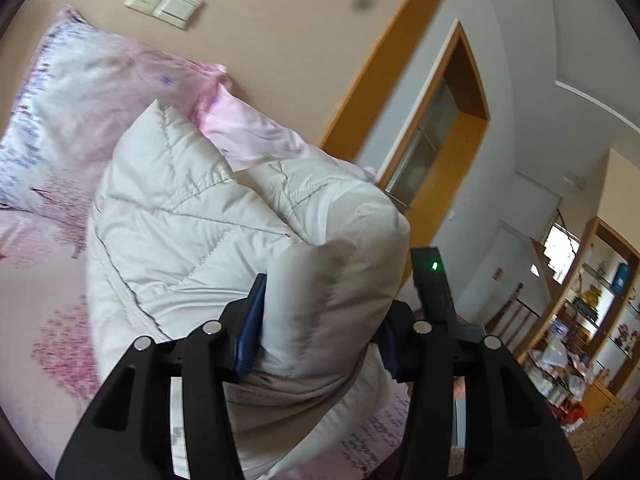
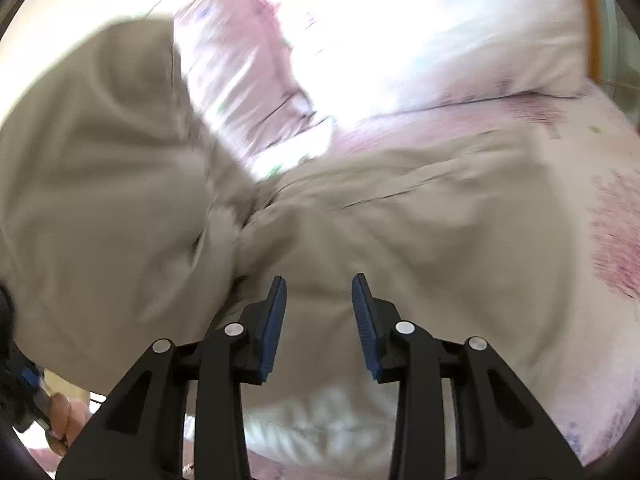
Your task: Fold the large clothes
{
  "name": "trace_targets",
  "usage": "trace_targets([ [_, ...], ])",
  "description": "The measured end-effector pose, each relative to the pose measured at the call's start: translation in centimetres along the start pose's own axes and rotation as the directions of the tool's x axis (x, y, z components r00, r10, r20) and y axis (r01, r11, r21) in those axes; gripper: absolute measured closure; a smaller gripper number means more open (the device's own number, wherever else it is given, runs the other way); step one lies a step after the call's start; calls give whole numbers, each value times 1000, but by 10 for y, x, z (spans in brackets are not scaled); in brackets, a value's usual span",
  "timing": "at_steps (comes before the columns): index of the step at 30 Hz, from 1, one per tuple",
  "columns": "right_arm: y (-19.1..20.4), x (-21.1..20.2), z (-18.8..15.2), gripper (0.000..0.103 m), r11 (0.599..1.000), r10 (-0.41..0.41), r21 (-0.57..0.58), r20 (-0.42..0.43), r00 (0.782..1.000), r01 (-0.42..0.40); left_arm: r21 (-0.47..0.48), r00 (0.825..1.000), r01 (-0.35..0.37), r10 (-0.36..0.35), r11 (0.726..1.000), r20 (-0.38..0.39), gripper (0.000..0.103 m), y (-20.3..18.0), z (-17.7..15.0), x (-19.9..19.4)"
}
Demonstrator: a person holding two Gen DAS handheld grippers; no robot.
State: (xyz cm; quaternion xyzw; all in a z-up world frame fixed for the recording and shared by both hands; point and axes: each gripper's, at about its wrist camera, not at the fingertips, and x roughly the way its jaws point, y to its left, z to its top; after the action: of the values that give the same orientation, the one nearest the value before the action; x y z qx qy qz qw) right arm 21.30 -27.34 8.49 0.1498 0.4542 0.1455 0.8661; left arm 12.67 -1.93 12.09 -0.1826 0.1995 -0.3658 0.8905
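White padded coat (image 1: 208,220) fills the left gripper (image 1: 320,320); right gripper (image 2: 319,316) seemingly empty.

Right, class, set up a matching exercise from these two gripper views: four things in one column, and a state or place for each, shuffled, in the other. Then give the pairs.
Things
1. left gripper
2. right gripper
3. quilted white jacket
4. wall switch plate

States or places
A. lifted off the pink floral bed
B. open, with nothing between its blue pads
C. on the beige wall above the pillows
D. clamped on a thick fold of padded cloth

Pairs: 1-D, 2-B, 3-A, 4-C
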Motion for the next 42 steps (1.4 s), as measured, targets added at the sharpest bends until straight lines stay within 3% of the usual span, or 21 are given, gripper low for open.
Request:
trace_targets([
  [2,-15,-17,0,55,999,-47,27,50,998,46,19,999,26,-25,999,-26,54,-10,-4,15],
  [7,-54,-44,7,55,986,-138,116,131,982,123,49,986,100,-92,994,-140,54,-31,-22,67],
  [12,-75,-70,10,55,974,-199,144,181,963,175,98,975,117,-95,988,-203,54,-49,-37,107],
  [15,-79,-77,21,54,978,-185,129,206,961,161,143,969,115,-80,983,-234,54,-59,-44,126],
  [19,-70,-91,30,51,996,-76,69,223,972,62,177,958,138,-86,975,-273,49,-68,-53,148],
  [21,-64,-94,39,44,1000,18,20,194,981,-22,198,953,146,-85,969,-289,46,-72,-56,158],
  [25,-46,-87,52,34,992,116,-54,96,989,-111,236,949,157,-81,959,-306,42,-81,-63,170],
  [31,-42,-52,69,34,991,114,-63,-52,992,-117,259,942,167,-76,951,-327,41,-88,-71,181],
  [36,-43,-30,71,34,980,191,-36,-147,971,-198,287,935,177,-70,942,-349,40,-92,-76,191],
  [38,-39,-25,67,37,975,203,-51,-171,964,-215,291,938,164,-58,943,-341,39,-96,-81,194],
  [42,-38,-19,58,72,978,181,-73,-164,970,-195,331,940,153,-34,931,-339,37,-105,-86,193],
])
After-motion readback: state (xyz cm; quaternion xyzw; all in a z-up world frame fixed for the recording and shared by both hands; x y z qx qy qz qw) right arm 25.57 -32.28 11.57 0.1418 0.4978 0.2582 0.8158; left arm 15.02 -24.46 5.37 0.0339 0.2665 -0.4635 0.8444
